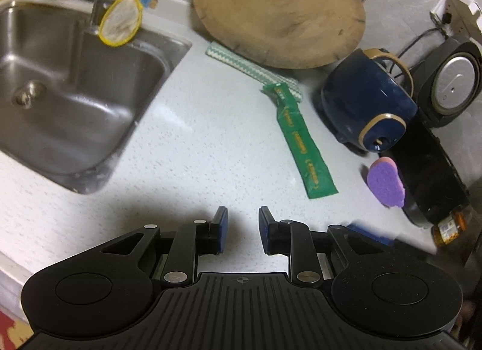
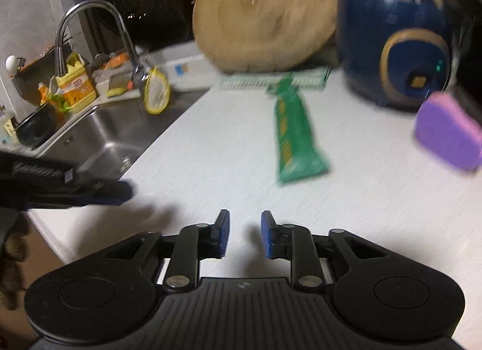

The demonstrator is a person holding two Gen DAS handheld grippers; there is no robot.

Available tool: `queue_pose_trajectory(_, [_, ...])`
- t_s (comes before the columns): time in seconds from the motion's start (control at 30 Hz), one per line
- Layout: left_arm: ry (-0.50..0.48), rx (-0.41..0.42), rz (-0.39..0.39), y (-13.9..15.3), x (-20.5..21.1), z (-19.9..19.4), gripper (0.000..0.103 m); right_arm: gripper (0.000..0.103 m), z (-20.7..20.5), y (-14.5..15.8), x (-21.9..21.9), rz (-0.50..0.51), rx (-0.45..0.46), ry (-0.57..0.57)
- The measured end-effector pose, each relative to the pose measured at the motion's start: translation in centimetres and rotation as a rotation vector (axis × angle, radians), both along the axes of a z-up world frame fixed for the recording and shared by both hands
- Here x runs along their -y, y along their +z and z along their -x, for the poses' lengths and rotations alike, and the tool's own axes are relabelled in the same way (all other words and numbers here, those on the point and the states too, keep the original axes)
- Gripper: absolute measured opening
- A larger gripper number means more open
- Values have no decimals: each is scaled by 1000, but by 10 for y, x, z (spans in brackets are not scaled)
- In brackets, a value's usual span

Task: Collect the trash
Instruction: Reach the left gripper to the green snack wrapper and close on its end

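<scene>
Approaching the green wrapper (image 2: 296, 130), which lies flat on the white surface (image 1: 186, 151) ahead of both grippers. Right gripper (image 2: 244, 234) and left gripper (image 1: 242, 228) fingers spread, empty. Risk: fingers skidding over the thin wrapper, or bumping the purple sponge (image 2: 449, 131) nearby.
</scene>
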State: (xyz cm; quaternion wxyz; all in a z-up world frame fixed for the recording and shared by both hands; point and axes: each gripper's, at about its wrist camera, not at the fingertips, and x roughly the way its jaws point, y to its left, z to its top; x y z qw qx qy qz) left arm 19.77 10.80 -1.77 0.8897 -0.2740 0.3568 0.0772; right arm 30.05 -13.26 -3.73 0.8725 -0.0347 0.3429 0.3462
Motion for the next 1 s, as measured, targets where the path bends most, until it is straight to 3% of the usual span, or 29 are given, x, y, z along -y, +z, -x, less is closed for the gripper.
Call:
queue_pose_trajectory(0.07, [9,3,-30,3,-1,5,26,65,-15,5,2,22,43,-5])
queue_pose_trajectory(0.27, [26,4,-43,1,-5,6,26,69,-76,-10,-32,131,99,58])
queue_pose_trajectory(0.3, [21,5,-46,1,-5,5,26,68,-85,-15,-38,130,96,45])
queue_pose_trajectory(0.33, [16,7,-49,2,-4,2,26,56,-94,-19,-43,127,86,31])
queue_pose_trajectory(0.37, [12,8,-50,2,-4,-1,26,27,-102,-23,-48,126,57,22])
queue_pose_trajectory(0.47, [1,12,-52,5,-3,-10,26,20,-100,-21,-48,53,-37,20])
queue_pose_trajectory(0.57, [-5,15,-55,6,-1,-19,26,20,-67,-16,-43,-49,-144,108])
queue_pose_trajectory(0.63, [-14,9,-55,5,1,-26,26,23,-40,-16,-40,-82,-171,180])
queue_pose_trajectory(0.7, [-21,3,-62,4,5,-34,26,43,-16,-14,-35,-72,-124,183])
queue_pose_trajectory(0.73, [-27,0,-66,3,8,-39,26,59,-7,-12,-30,-60,-85,159])
queue_pose_trajectory(0.77, [-30,-4,-68,2,10,-44,26,64,0,-10,-25,-49,-47,130])
queue_pose_trajectory(0.87, [-24,-15,-101,-1,20,-62,26,64,11,-4,-5,-11,31,44])
queue_pose_trajectory(1.0, [-23,-94,-291,-13,42,-90,26,64,6,0,26,-4,37,-60])
